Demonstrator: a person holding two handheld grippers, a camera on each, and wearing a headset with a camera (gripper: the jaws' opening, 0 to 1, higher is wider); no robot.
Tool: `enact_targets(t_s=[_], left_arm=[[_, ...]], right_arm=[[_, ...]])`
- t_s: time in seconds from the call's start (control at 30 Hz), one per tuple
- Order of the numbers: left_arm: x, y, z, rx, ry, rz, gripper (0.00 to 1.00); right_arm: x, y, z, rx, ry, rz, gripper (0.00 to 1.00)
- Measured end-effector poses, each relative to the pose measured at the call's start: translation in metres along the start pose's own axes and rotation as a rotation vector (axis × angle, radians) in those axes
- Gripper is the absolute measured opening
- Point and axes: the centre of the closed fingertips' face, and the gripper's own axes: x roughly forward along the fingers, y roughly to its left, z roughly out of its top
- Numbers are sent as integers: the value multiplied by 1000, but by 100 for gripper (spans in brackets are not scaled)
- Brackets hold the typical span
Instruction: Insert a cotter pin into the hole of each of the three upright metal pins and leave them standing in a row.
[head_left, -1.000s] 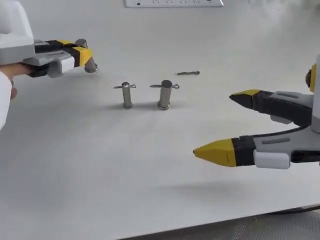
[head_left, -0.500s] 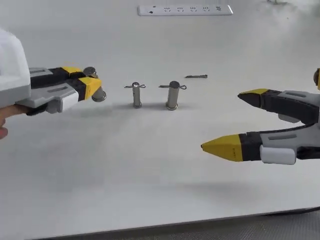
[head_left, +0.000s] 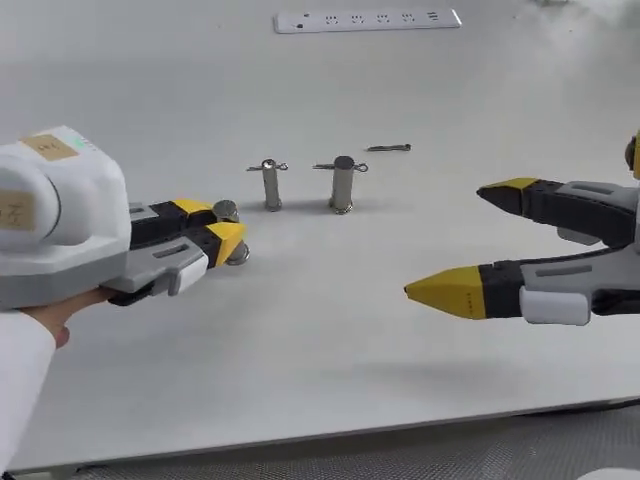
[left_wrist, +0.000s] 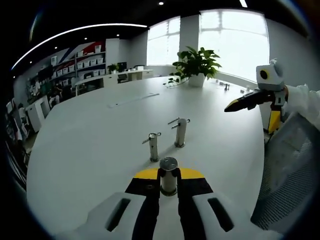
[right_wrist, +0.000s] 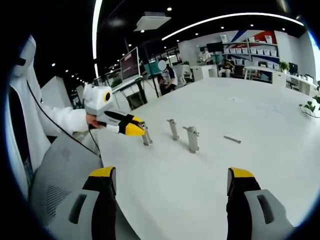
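Left gripper (head_left: 218, 225): jaws pinched on the third metal pin (left_wrist: 168, 176), upright, low over the surface (head_left: 320, 340), nearer the person than the row. Base contact couldn't be told. Right gripper (head_left: 444, 240): jaws spread wide, holding nothing, well apart from the work.

Risks, as judged:
- the pin might topple if released tilted or above the surface;
- its hole might face away from the approach;
- the left standing pin (head_left: 270, 186) sat near enough to be knocked.

It and the right standing pin (head_left: 342, 186) carried cotter pins. The loose cotter pin (head_left: 388, 148) lay flat beyond them, thin and likely to slip. A power strip (head_left: 367, 19) lay at the far edge. Nothing blocked the path.
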Motion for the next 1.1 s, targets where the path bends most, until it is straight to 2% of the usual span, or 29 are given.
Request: enact_targets(t_s=[0.1,0.17,0.37,0.4,0.5,0.6,0.67,0.73,0.83,0.9,0.93,0.97,1.03,1.07,1.1], left_arm=[[6,-6,-4,6,22,-20,10],[9,-8,-7,39,29,-18,10],[10,-7,-14,-3,44,-3,10],[10,-7,-12,11,33,3,10],[10,-9,-14,19,41,11,11],[10,-9,-15,-17,39,38,11],[11,-13,-15,5,51,35,11],[11,-13,-15,-14,60,42,11],[10,-13,-17,-38,45,33,12],[7,-14,-17,-23,42,28,12],[6,-15,-15,34,31,12,14],[4,-16,-16,35,36,7,19],[-1,-17,-15,4,37,-17,34],[-4,-19,-17,-42,49,-31,38],[-8,-15,-19,-77,61,-15,40]], right_arm=[[-3,-4,-1,-1,2,-6,90],[-4,-7,-1,1,-1,-11,90],[-7,-13,-2,15,-6,-21,89],[-7,-13,-2,15,-4,-21,89],[-7,-15,-4,18,7,-19,89],[-6,-14,-3,16,5,-17,89],[-5,-15,-2,14,5,-15,89],[-4,-14,-2,10,9,-12,89],[-3,-13,0,1,15,-9,89],[-3,-13,2,-5,16,-9,89],[-3,-15,3,-10,17,-9,89],[-4,-17,4,-15,20,-9,89],[-4,-22,6,-40,35,-9,89],[-5,-25,7,-48,43,-11,89],[-5,-30,9,-58,52,-12,88]])
